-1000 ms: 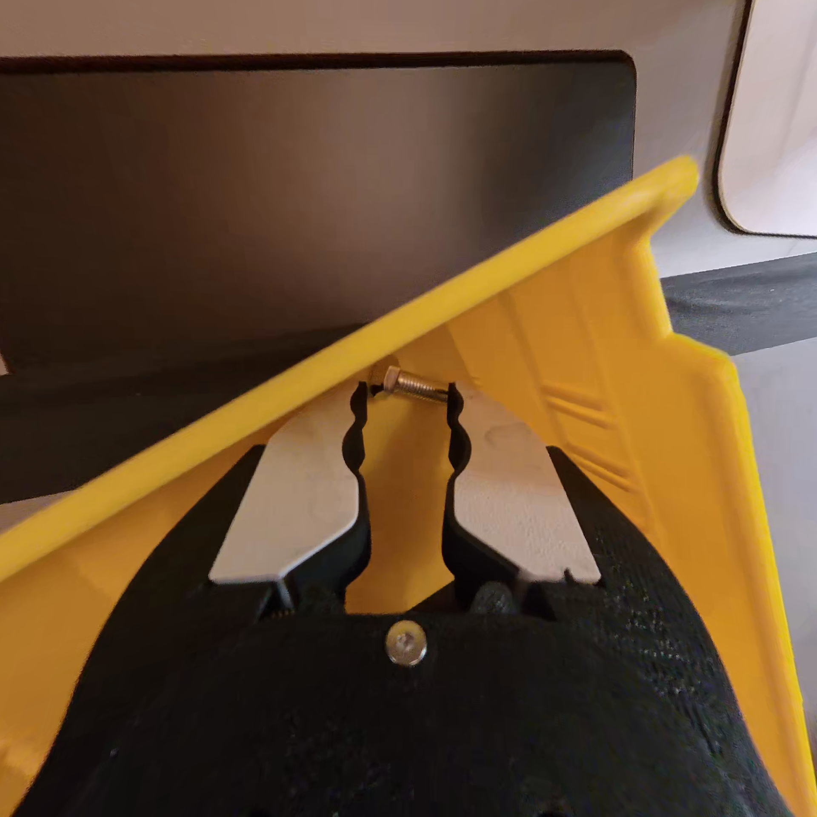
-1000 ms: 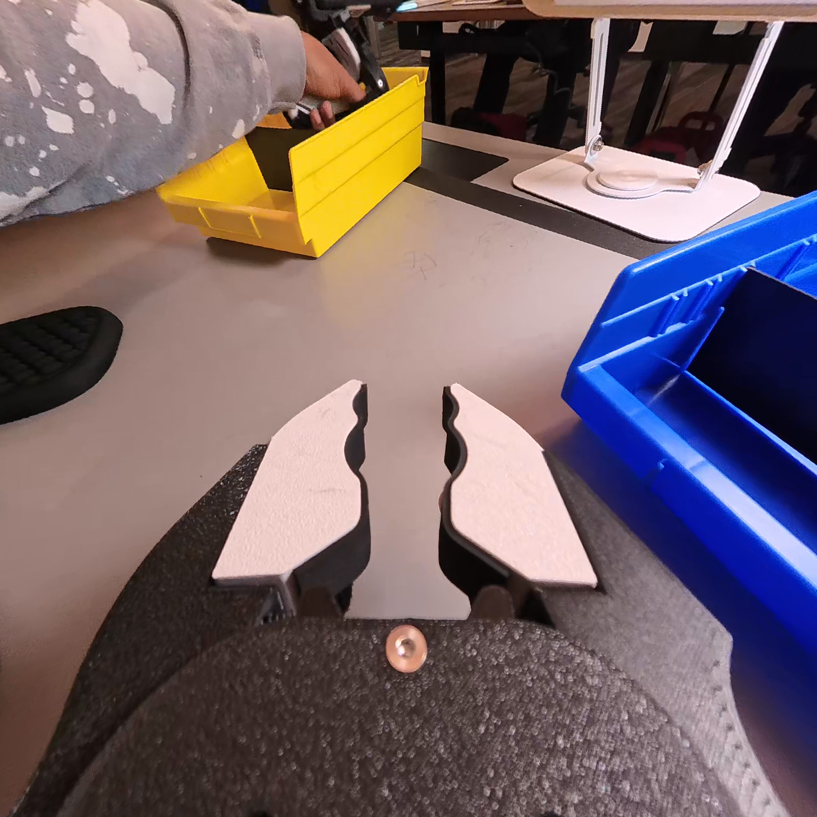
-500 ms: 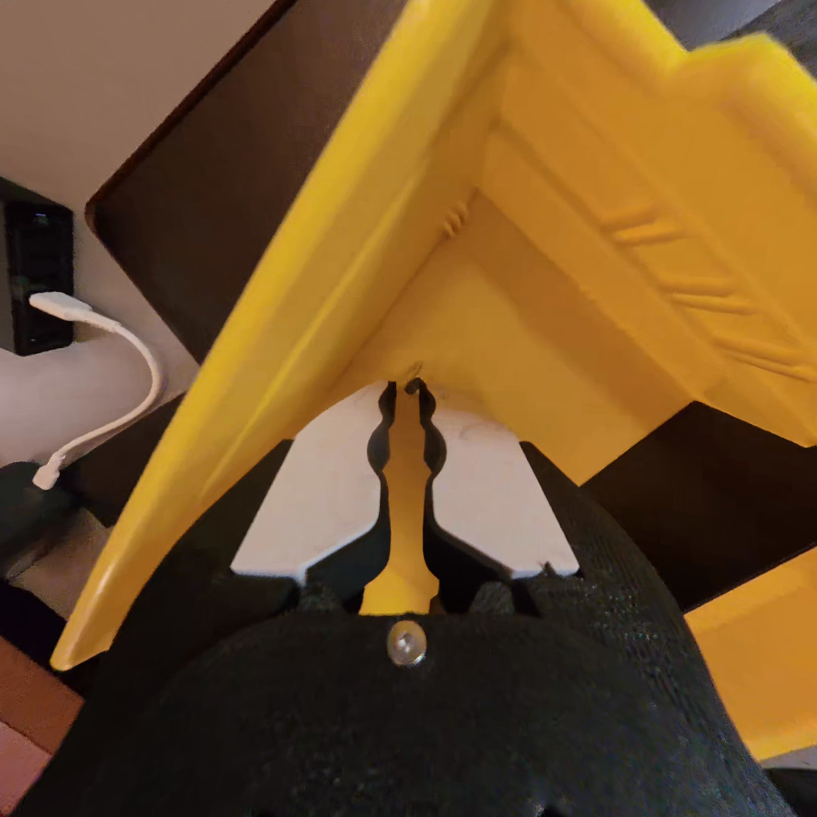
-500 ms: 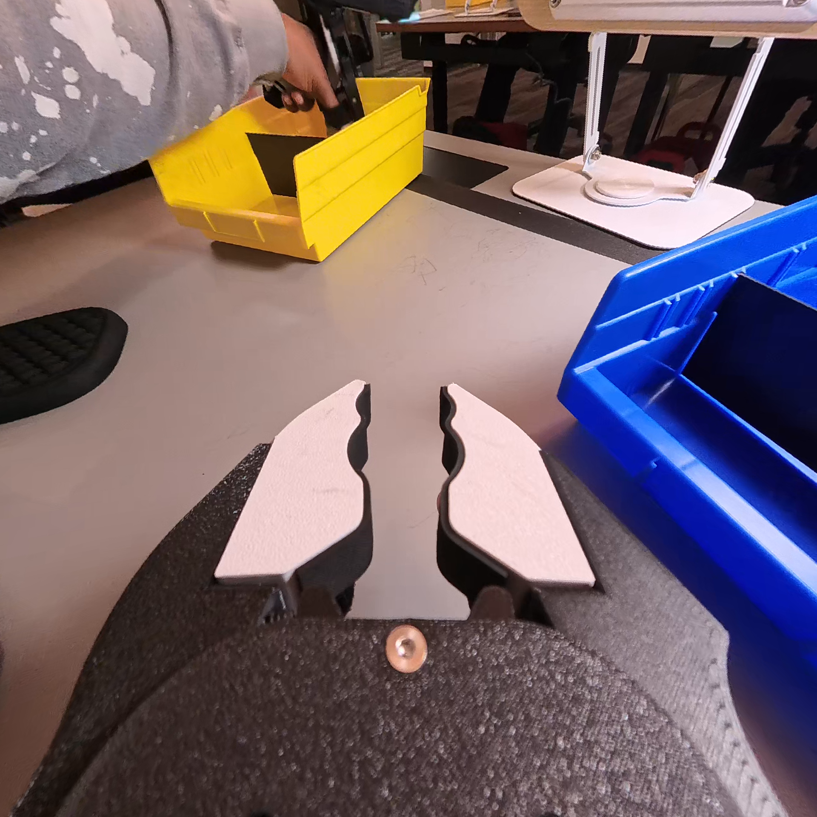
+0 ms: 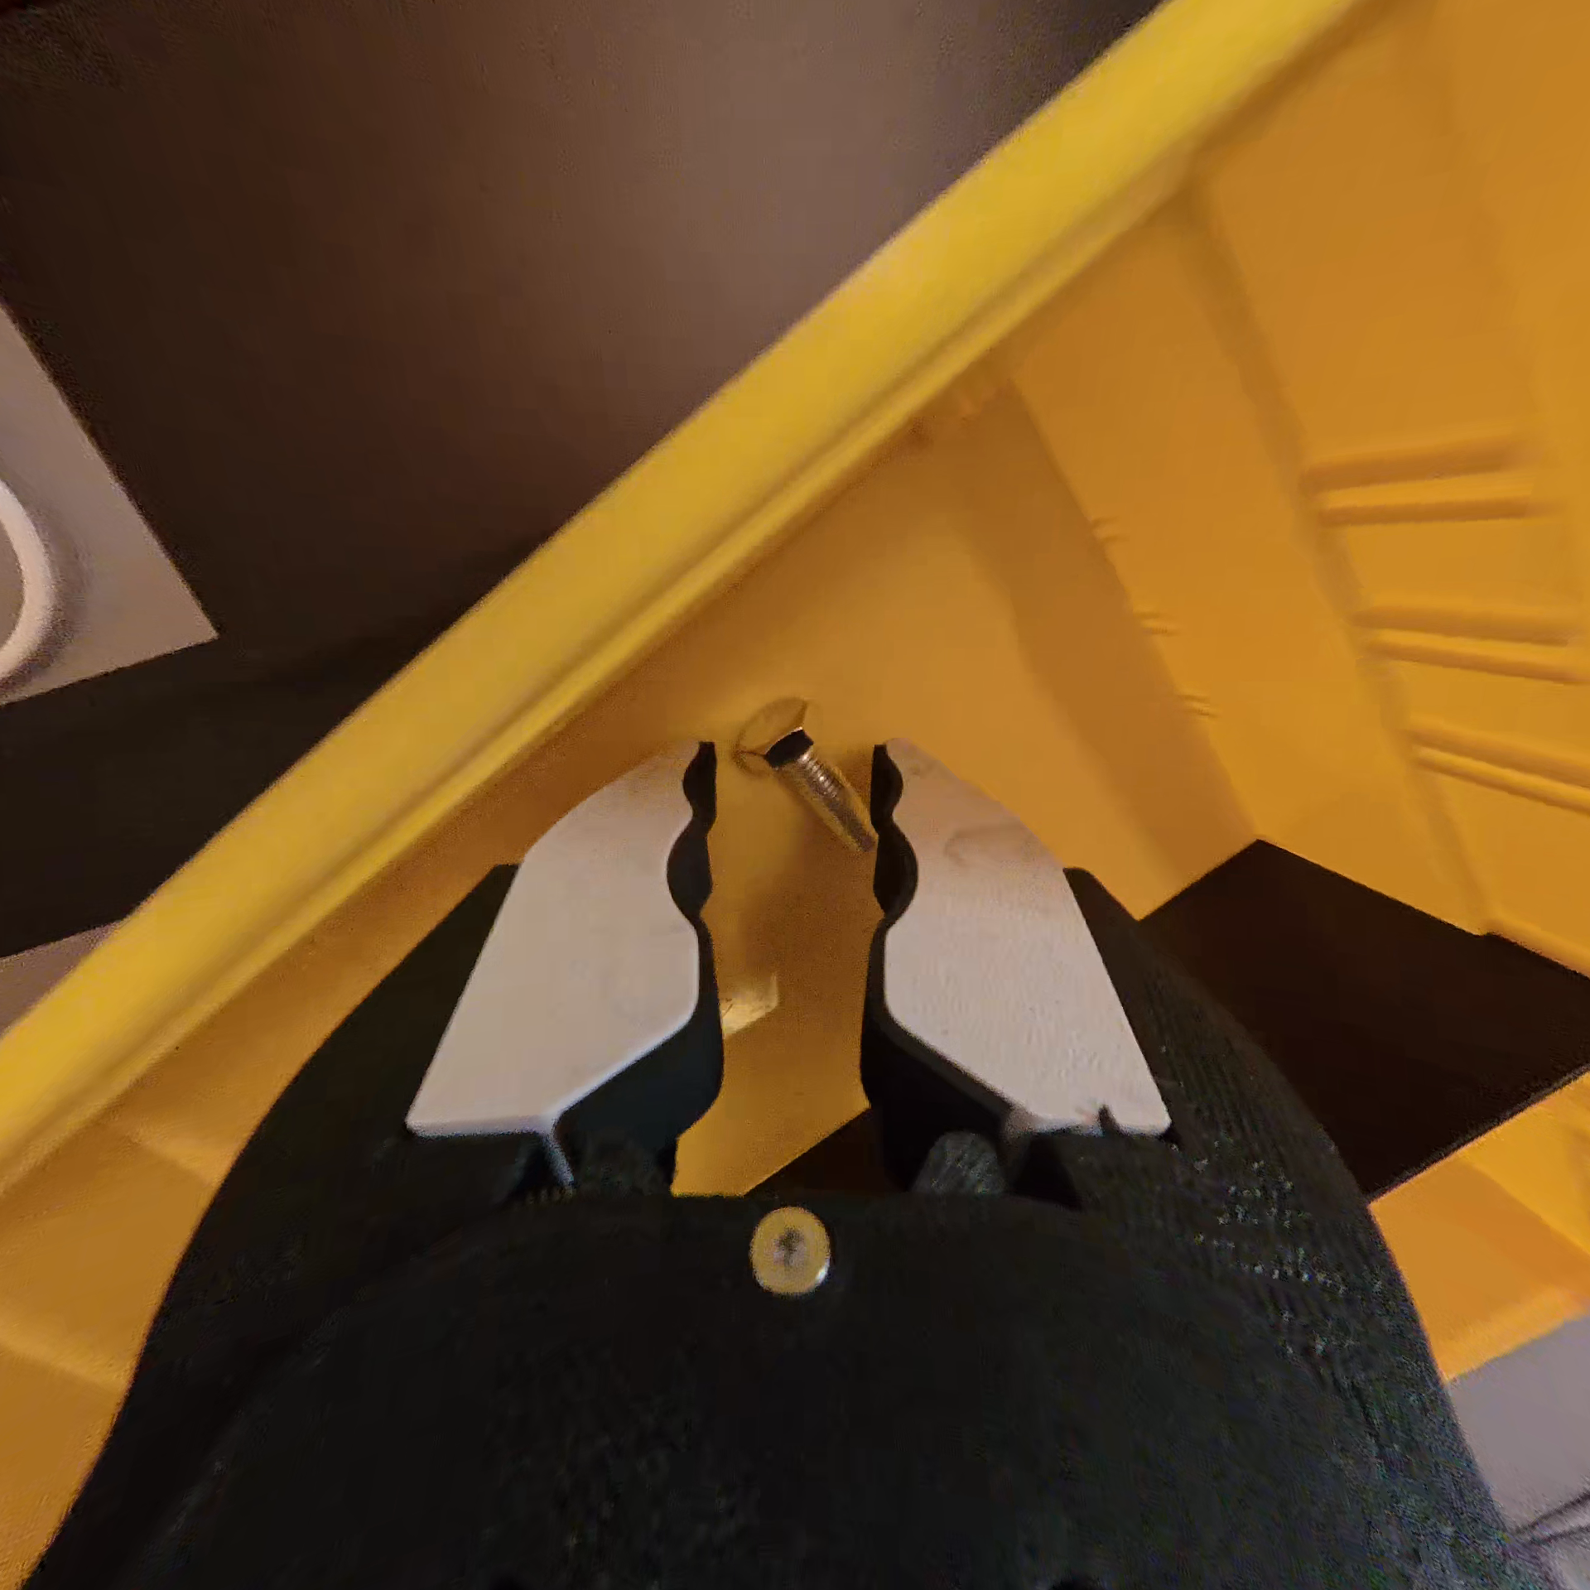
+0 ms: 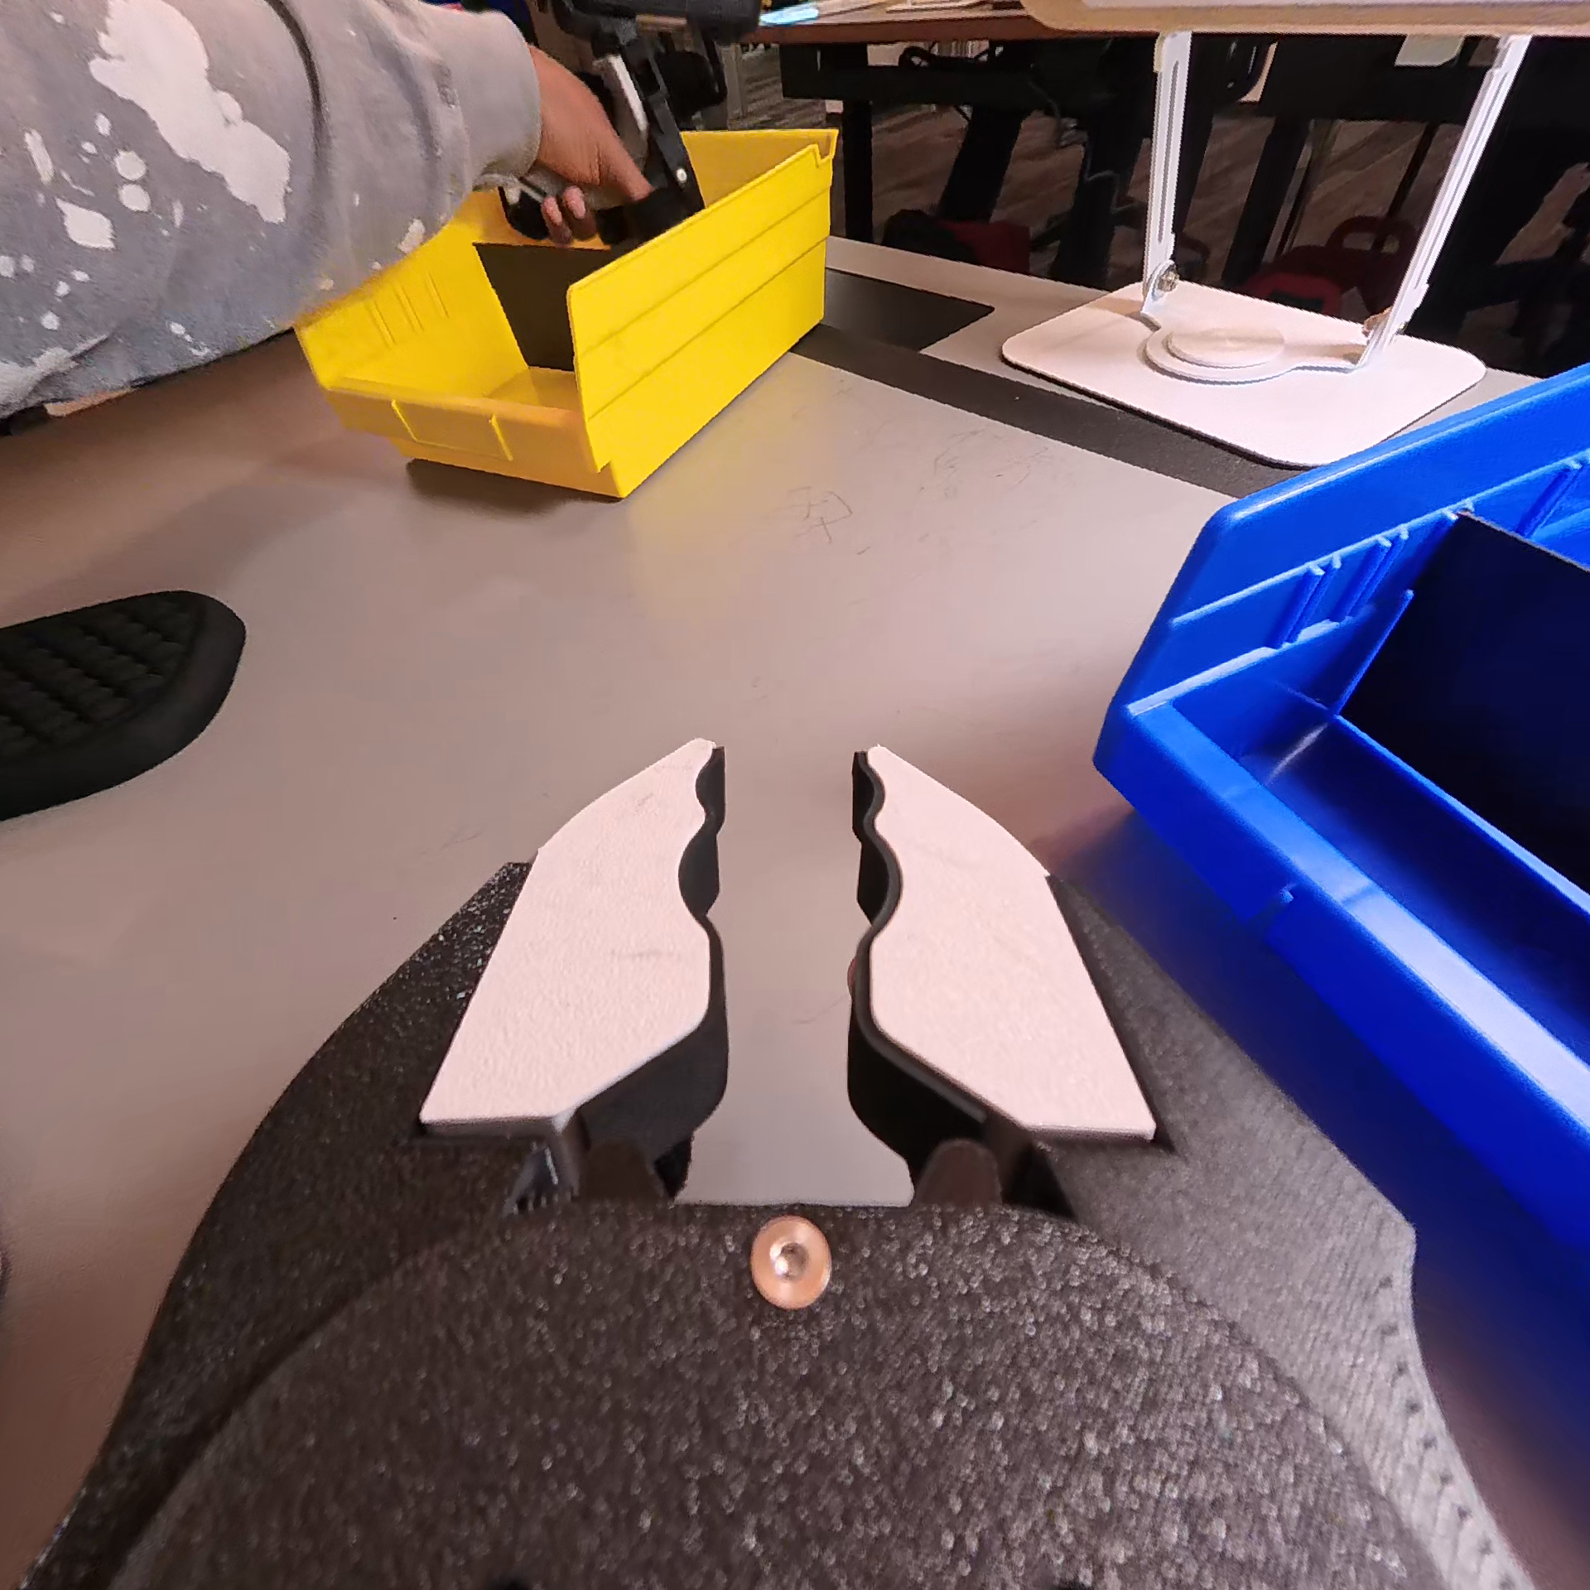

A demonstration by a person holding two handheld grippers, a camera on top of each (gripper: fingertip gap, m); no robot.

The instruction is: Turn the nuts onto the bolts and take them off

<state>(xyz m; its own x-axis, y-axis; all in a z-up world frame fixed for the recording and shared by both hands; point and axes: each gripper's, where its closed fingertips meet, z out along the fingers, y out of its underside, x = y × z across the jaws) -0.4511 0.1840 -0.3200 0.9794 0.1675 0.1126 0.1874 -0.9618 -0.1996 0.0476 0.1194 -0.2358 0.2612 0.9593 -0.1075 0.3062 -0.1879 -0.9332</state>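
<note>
In the left wrist view my left gripper (image 5: 791, 753) is open inside the yellow bin (image 5: 602, 551), close to its far corner. A small silver bolt (image 5: 822, 787) lies on the bin floor between the fingertips, slanted, with its threaded end by the right finger (image 5: 989, 929). The jaws do not grip it. In the right wrist view my right gripper (image 6: 787, 757) is open and empty, low over the grey table (image 6: 533, 654). The same yellow bin (image 6: 654, 344) stands far left, with a hand (image 6: 576, 163) holding the left gripper in it. I see no nut.
A blue bin (image 6: 1342, 817) with a dark divider stands close on the right. A black textured pad (image 6: 95, 688) lies at the left edge. A white stand base (image 6: 1239, 370) sits at the back right. A black divider (image 5: 1342, 972) stands in the yellow bin.
My left gripper closed to a narrow gap near the bolt half a second ago, then opened again; the bolt now lies slanted between the fingers. The right gripper has hardly moved.
</note>
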